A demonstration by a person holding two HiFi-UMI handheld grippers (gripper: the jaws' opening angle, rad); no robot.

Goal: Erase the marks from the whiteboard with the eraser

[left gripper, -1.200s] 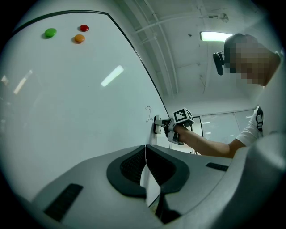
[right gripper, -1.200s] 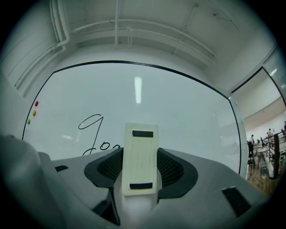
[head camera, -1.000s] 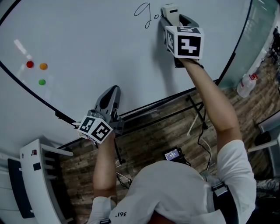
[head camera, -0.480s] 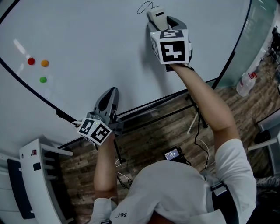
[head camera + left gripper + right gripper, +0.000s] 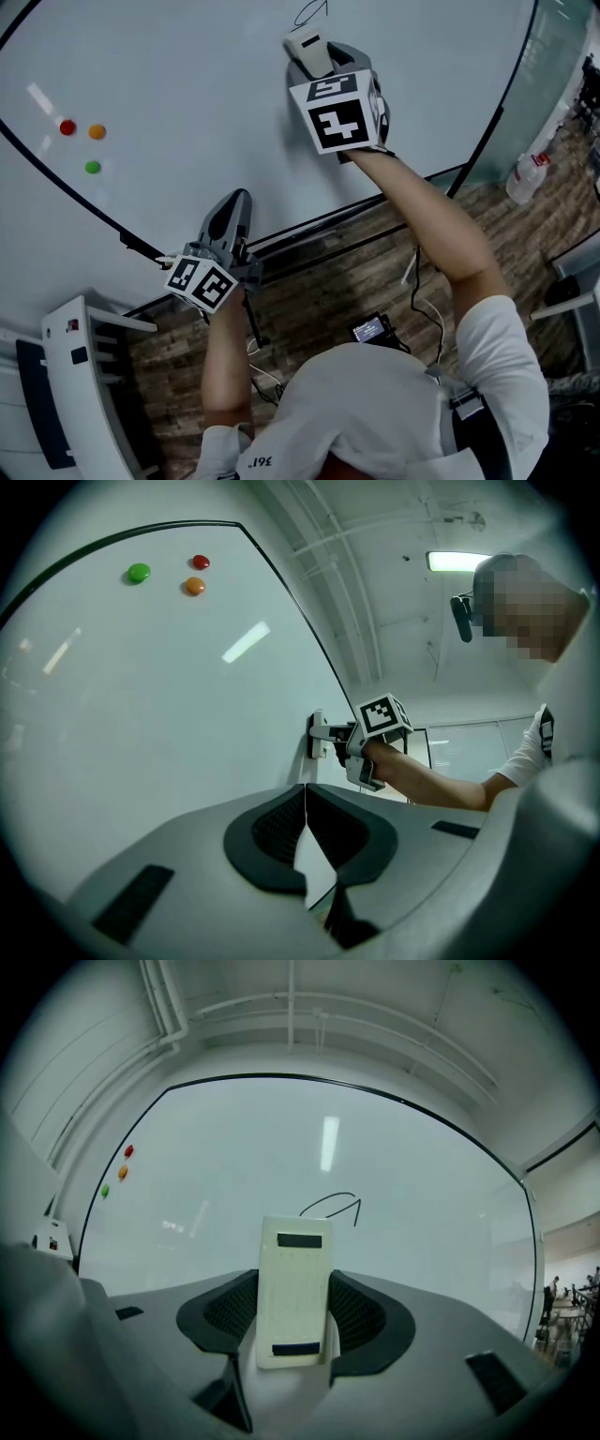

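A large whiteboard (image 5: 187, 94) fills the upper head view. A small black curved mark (image 5: 312, 11) remains near its top edge; the right gripper view shows the same mark (image 5: 332, 1205) just above the eraser. My right gripper (image 5: 314, 58) is shut on a cream-white eraser (image 5: 307, 45) pressed to the board, and this eraser (image 5: 292, 1290) stands upright between the jaws. My left gripper (image 5: 228, 217) is shut and holds nothing, low by the board's bottom frame. In the left gripper view its jaws (image 5: 305, 803) meet, with the right gripper (image 5: 361, 742) and eraser (image 5: 319, 736) beyond.
Red (image 5: 67, 127), orange (image 5: 97, 132) and green (image 5: 92, 167) magnets sit on the board's left. The board's black bottom frame (image 5: 309, 223) runs diagonally. A white chair (image 5: 84, 394) stands lower left. A spray bottle (image 5: 525, 178) stands on the wooden floor at right.
My right gripper has swept the eraser leftward across the board, wiping away most of the writing; only a small curve is left. The left gripper has stayed in place.
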